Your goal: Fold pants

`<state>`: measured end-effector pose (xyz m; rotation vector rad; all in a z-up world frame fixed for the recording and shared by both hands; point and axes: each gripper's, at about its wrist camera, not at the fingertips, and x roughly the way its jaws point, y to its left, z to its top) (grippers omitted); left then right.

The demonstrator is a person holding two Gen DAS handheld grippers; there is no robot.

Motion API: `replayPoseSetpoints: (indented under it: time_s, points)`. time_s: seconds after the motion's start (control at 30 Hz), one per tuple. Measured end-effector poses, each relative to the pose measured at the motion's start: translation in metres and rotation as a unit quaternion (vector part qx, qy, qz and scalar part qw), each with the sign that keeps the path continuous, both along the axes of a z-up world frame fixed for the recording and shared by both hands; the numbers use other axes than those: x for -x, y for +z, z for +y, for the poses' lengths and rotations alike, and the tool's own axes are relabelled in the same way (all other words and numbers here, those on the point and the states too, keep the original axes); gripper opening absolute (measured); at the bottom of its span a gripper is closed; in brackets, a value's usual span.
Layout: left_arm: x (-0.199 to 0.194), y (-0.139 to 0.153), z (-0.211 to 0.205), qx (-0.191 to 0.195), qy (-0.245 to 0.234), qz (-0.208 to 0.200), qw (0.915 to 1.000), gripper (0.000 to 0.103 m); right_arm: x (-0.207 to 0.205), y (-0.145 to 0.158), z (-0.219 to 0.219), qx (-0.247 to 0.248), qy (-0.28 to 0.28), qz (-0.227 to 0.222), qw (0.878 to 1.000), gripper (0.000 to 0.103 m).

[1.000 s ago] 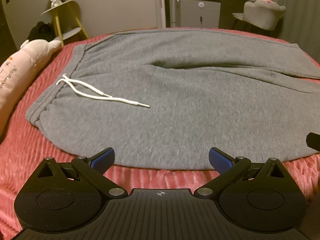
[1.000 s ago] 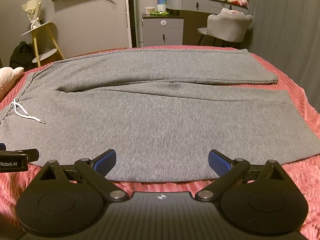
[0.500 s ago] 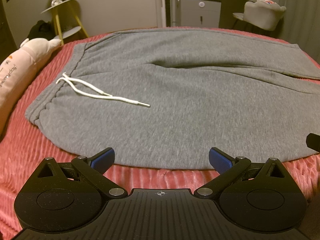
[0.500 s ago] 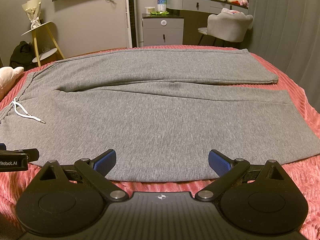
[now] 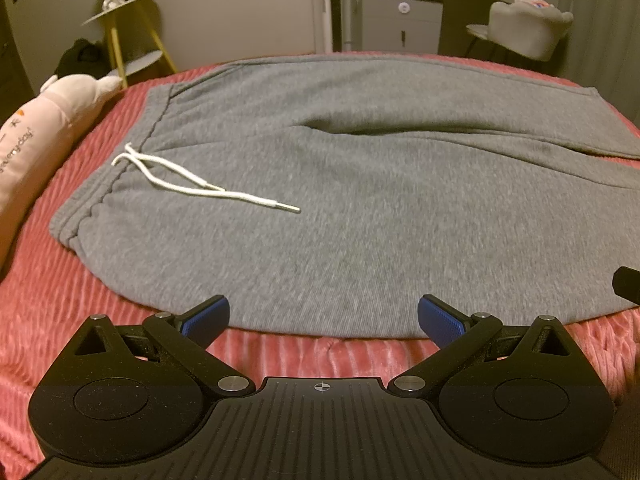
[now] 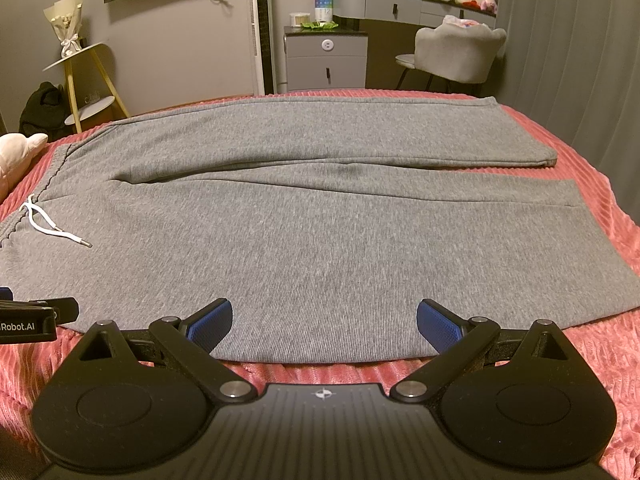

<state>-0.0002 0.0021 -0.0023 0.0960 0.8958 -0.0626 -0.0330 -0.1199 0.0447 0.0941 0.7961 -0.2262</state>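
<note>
Lying flat: the grey pants (image 6: 320, 240) are spread full length across the pink bedspread (image 5: 280, 356), waistband toward the left, both legs running to the right.
Fold state: no fold is seen; the far leg (image 6: 320, 136) and near leg (image 6: 360, 256) lie side by side with a crease between them, so the task is judged barely begun.
Drawstring: the white cord (image 5: 192, 184) is left loose on top of the fabric near the waistband.
Left gripper (image 5: 323, 320): its blue fingers are held wide apart, empty, at the near edge of the pants by the hip.
Right gripper (image 6: 324, 322): its fingers are likewise spread and empty, at the near edge of the near leg.
Remaining: one leg is judged still to be laid over the other, then the length folded.
Surroundings: a pink plush pillow (image 5: 44, 128) is seen beside the waistband.
</note>
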Motion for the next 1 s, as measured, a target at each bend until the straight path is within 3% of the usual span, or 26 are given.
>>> replayPoseSetpoints:
  time_s: [1.0]
  points:
    - [0.0011,-0.0054,-0.0007,-0.001,0.001,0.007,1.0000,0.103,-0.0007,0.0004,0.0003,-0.005,0.003,0.004,1.000,0.099]
